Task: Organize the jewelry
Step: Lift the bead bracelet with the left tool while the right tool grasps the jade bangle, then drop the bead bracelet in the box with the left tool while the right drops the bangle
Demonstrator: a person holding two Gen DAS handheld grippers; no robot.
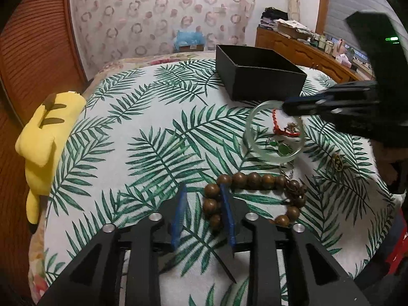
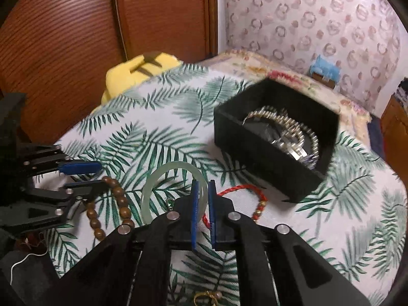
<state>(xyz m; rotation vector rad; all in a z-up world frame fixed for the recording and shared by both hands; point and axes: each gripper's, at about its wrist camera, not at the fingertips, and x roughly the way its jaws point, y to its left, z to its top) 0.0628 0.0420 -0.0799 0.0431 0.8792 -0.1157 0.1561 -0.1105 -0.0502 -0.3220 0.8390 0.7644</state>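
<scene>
- Jewelry spread over white cloth with green leaf print, seen first from the left wrist camera.
- Bracelet of round brown wooden beads lying flat just ahead of left gripper; claw spread, a few beads between its blue pads, not pressed by them.
- Further back, pale green translucent stone bangle, tilted, with red braided cord and small green pendant visible through its ring.
- Right gripper reaching in from the right, tip at the far rim of the bangle.
- Open black square cardboard box behind the bangle, near it; inside hidden from this side.
- Small gold-coloured piece alone to the right, too small to identify.
- Yellow plush toy at the left edge of the cloth.
- From the right wrist camera: right claw pressed together on the bangle rim, pinching it between the blue pads.
- Red cord just right of these fingers, bead bracelet to the left, beside the spread left claw.
- Black box ahead to the right, holding silver-coloured chain pieces.
- Small gold ring at the bottom edge, partly hidden.
</scene>
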